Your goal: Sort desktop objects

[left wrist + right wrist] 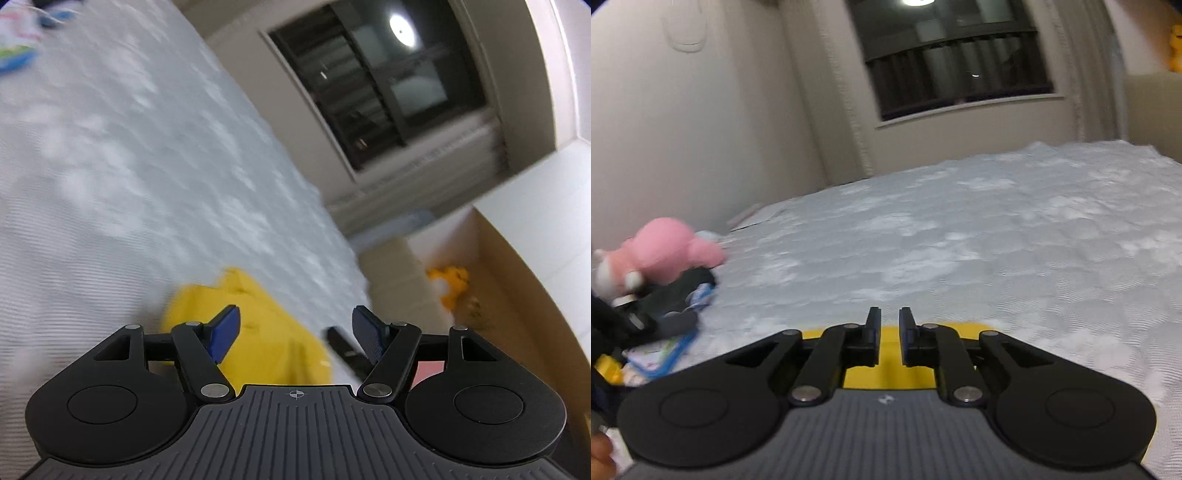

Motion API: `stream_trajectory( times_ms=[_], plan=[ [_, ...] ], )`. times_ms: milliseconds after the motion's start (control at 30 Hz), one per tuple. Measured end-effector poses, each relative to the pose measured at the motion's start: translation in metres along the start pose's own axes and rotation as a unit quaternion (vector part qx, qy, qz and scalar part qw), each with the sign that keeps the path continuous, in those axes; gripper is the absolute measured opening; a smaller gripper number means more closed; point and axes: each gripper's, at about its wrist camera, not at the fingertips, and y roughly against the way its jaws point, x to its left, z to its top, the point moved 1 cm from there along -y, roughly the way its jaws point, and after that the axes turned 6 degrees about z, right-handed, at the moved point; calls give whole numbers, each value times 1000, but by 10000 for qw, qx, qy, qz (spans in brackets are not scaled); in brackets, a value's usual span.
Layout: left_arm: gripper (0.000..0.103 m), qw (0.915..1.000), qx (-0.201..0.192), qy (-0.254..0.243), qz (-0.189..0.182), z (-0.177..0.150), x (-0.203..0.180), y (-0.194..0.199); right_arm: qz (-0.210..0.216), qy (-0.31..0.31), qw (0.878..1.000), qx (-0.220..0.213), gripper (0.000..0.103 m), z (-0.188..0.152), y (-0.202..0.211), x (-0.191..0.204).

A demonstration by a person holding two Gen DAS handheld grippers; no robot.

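A yellow object (pixel 258 328) lies on the pale quilted bed (pixel 129 166) just ahead of my left gripper (pixel 295 332), which is open and empty above it. In the right wrist view the same yellow thing (pixel 888 365) shows between and under the narrowly parted fingers of my right gripper (pixel 888 332); whether they pinch it is unclear. A pink plush toy (pixel 661 251) lies at the left on a heap of dark cloth and blue-edged items (pixel 665 332).
A cardboard box (pixel 517 295) stands beside the bed, with an orange-yellow plush (pixel 450 284) inside. A black bar (pixel 347 350) lies by the left gripper's right finger. Colourful items (pixel 18 48) lie at the far left. A dark window (pixel 953 55) is on the wall.
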Motion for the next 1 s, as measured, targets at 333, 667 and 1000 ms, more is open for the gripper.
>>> stream_trajectory(
  times_ms=[333,667,1000],
  plan=[
    [53,9917,320,-771,978,-12,-22,-56,93,-704,9975,67,4,-12,1,-51],
    [4,9825,374,-1026,1507,-19,-21,-60,-132,-392,9991,99,1,-18,-3,-45],
    [3,9805,314,-1147,1563,-20,-21,-64,-285,-94,9995,55,0,-23,-4,-35]
  ],
)
